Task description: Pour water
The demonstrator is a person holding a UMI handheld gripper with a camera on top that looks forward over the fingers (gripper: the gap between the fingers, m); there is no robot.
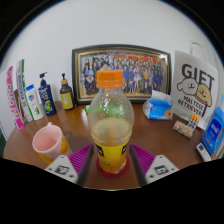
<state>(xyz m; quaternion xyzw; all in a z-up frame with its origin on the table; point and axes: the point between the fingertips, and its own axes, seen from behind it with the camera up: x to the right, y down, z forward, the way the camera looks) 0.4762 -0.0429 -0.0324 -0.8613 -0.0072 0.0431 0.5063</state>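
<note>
The gripper [111, 160] is sitting with its jaws apart around the bottle [111, 118], whose base is standing between the pink pads [82, 155]; whether they are pressing on it I cannot tell, and it looks to be resting on the table [150, 135]. The bottle is clear plastic with an orange cap [110, 77], partly filled with yellowish liquid: likely light, smooth and squeezable, best held low on the body. A pink cup [47, 143] is waiting near left, with open table between. Toiletry bottles [40, 98] are crowding far left; a framed photo [121, 72] is standing behind; a gift sign [191, 92] is closing off the right.
</note>
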